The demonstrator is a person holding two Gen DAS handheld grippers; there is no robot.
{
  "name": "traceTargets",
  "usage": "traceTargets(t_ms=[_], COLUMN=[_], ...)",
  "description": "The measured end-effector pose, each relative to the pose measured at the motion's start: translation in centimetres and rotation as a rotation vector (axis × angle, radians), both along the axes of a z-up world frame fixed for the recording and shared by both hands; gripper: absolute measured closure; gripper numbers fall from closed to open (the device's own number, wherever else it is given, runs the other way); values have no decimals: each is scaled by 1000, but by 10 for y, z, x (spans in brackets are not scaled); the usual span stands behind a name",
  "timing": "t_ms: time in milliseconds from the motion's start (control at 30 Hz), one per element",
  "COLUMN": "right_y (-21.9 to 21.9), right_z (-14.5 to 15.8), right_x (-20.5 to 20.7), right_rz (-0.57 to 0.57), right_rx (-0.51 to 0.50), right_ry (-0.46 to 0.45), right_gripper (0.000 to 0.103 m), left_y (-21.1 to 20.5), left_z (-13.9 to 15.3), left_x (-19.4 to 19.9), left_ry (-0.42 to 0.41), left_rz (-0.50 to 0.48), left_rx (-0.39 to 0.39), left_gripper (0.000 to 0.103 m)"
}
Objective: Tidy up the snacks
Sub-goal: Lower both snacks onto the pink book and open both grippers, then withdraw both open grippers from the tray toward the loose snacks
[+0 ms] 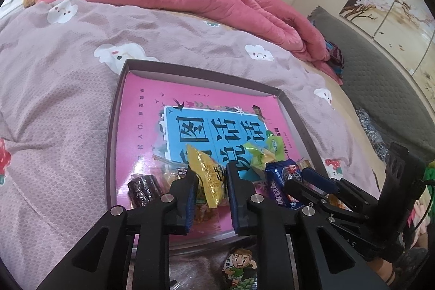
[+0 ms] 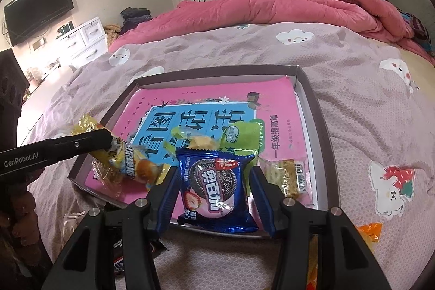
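A shallow dark-rimmed box [image 1: 206, 74] [image 2: 315, 110] lies on the bed with a pink and blue book cover as its floor. My left gripper [image 1: 210, 173] [image 2: 108, 139] is shut on a yellow snack pack [image 1: 209, 181] [image 2: 130, 162], which hangs over the box's near left corner. My right gripper [image 2: 213, 175] [image 1: 307, 175] is shut on a blue cookie pack [image 2: 214, 181] [image 1: 282, 181] over the box's front edge. Green-wrapped candies [image 2: 239, 137] [image 1: 261, 151], a gold pack [image 2: 291, 175] and a dark brown pack [image 1: 141, 189] lie inside the box.
The box rests on a mauve bedsheet [image 2: 353, 89] with cloud prints. A rolled pink quilt [image 2: 299, 4] lies behind it. Loose snacks sit in front of the box: a cartoon pack [image 1: 239, 271], an orange pack [image 2: 369, 233] and a dark wrapper [image 2: 122, 249]. A person's hand [image 2: 16, 211] grips the left tool.
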State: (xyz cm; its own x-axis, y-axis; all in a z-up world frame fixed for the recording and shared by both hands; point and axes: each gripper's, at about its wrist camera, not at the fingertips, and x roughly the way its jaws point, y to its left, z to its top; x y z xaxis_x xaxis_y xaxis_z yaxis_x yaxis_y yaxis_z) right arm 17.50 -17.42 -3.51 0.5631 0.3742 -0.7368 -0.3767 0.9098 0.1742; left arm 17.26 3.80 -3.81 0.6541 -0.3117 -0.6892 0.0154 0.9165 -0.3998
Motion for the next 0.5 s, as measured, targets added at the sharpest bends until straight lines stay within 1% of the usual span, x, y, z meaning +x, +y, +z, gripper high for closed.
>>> traceTargets(t_ms=[200, 267, 500], right_y=[0, -1, -1], right_z=[2, 4, 6], right_x=[-1, -2, -3], right_rz=[0, -3, -9], right_rx=[0, 3, 6], right_ry=[-9, -13, -19], right_gripper=[50, 50, 50], left_y=[-1, 0, 3], left_z=[-1, 1, 8], left_x=[-1, -2, -6], left_ry=[7, 1, -23], left_rz=[-6, -6, 5], left_rx=[5, 5, 13], left_gripper=[69, 62, 56])
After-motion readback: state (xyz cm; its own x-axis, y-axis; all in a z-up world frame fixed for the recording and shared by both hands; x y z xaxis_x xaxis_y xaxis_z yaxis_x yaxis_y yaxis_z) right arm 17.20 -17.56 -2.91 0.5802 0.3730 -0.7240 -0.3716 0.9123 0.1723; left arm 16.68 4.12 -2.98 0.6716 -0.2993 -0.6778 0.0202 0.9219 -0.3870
